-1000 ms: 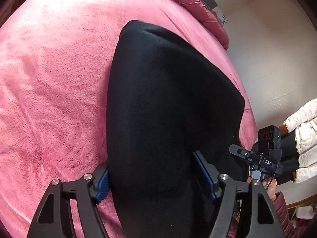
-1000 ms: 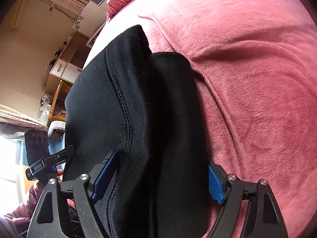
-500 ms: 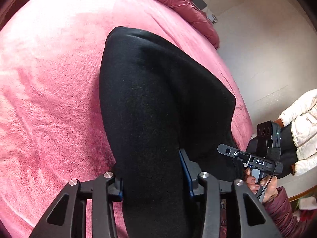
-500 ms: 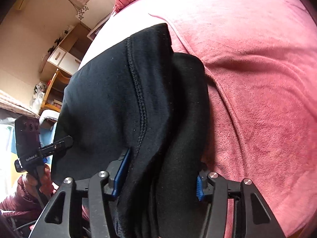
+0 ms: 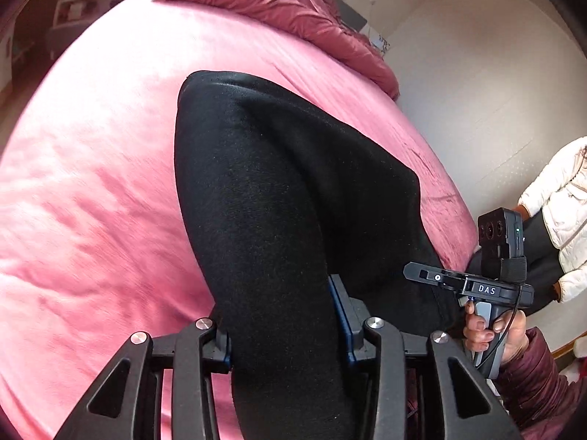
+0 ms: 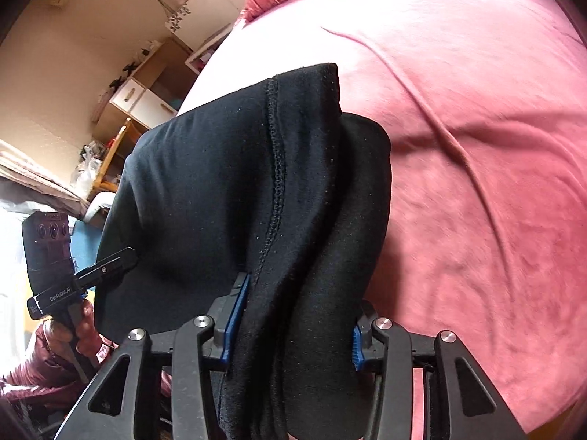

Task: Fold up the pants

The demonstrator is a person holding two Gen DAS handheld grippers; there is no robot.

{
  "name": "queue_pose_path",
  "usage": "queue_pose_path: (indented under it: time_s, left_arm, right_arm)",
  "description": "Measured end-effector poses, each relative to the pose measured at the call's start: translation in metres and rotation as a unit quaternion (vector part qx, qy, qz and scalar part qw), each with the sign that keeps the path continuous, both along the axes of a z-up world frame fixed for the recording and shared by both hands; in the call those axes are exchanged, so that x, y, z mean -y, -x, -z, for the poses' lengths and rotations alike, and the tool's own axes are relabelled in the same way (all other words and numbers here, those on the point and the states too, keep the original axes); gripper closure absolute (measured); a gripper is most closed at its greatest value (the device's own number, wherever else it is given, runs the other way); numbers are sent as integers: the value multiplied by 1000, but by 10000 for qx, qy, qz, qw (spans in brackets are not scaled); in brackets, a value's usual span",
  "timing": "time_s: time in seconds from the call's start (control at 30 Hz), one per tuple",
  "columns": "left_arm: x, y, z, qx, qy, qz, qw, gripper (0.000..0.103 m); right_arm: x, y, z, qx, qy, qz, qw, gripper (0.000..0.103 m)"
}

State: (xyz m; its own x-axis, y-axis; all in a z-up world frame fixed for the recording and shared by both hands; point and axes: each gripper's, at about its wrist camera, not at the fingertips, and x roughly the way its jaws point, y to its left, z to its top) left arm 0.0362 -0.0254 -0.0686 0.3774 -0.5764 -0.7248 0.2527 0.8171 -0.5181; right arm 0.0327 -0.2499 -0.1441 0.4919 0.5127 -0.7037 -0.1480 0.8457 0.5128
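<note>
**Both grippers clamped on the near edge of the black pants, ready to carry the fold over**

On the left, the left gripper (image 5: 284,324) has its blue-padded jaws pinched onto a thick bunch of the black pants (image 5: 286,190). The jaws stand about half closed and the cloth fills the whole gap between them, so this reads as a firm hold. From there the pants run away from the gripper across the pink blanket (image 5: 91,198), ending in a rounded fold at the far end.

On the right, the right gripper (image 6: 293,321) is likewise closed on several stacked layers of the same pants, near a stitched seam (image 6: 277,168). Its jaws have just been closing further, with the fabric between them. The garment bulges up in front of the fingers, then drops onto the blanket. Each wrist view shows the other handheld gripper beside the garment's edge, so the two grips sit near each other along the same end.

The step in hand looks like the gather-and-lift before a fold. The next move probably calls for both hands to rise together and carry the gripped end forward over the far end, keeping pace so the layers do not skew or slip.
</note>
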Motion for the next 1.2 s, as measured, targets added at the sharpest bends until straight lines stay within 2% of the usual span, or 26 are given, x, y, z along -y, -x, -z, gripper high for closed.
queue_pose_path:
  time_s: [0.27, 0.43, 0.6, 0.77, 1.0, 1.2]
  left_arm:
    - [-18, -25, -28, 481, -396, -359, 9974, 61]
    - [-24, -45, -35, 600, -660, -489, 9948, 61]
    - [-28, -68, -46, 836, -914, -481, 9911, 61]
    - [-33, -93, -50, 962, -986, -506, 9892, 61]
    - [-43, -127, -51, 997, -1084, -518, 9877, 61]
    - [-57, -146, -37, 778, -1042, -566, 9899, 61]
  right_arm:
    - [-34, -51, -25, 278, -11, -232, 9993, 58]
    - [-49, -78, -31, 297, 15, -361, 9989, 58]
    - [-42, -89, -35, 353, -5, -378, 9987, 58]
    - [-44, -112, -46, 424, 32, -378, 9984, 58]
    - [-41, -136, -49, 423, 45, -437, 9981, 58]
    - [-48, -168, -42, 237, 20, -477, 9986, 57]
